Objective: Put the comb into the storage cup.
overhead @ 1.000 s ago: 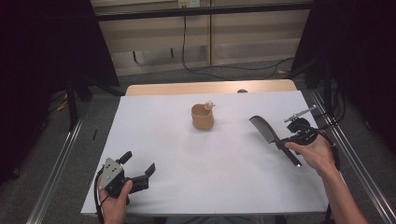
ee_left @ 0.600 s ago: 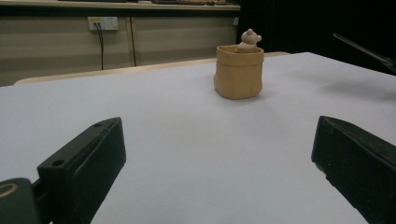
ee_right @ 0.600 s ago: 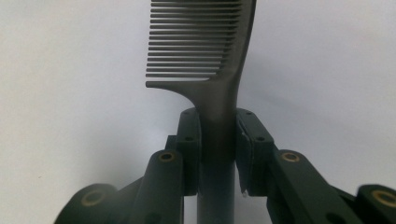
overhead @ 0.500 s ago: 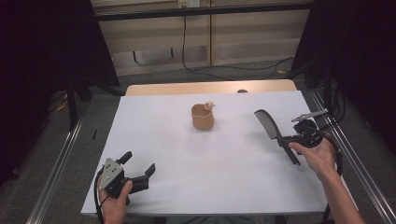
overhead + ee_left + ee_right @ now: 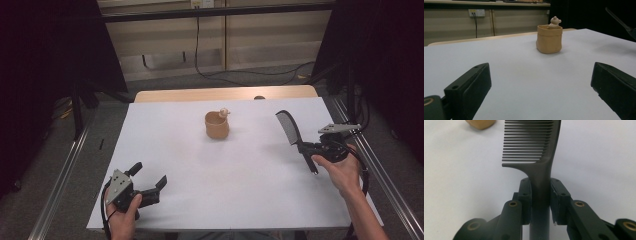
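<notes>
Since a second ago my right claw (image 5: 306, 146), clamped on the black comb's (image 5: 534, 147) handle, has swung it more upright above the bench's (image 5: 240, 190) right side. The comb is dark, fine-toothed. My left claw (image 5: 148, 183) gapes wide.

Gripper (image 5: 541, 82): jaws standing wide apart, nothing sitting between them.
Table (image 5: 524, 75): white top stretching ahead under the jaws.
Pot (image 5: 549, 38): tan, standing upright well beyond the jaws.
Figure (image 5: 555, 21): small, peeking over the pot's rim.
Comb (image 5: 621, 21): dark, hanging at the upper right.
</notes>
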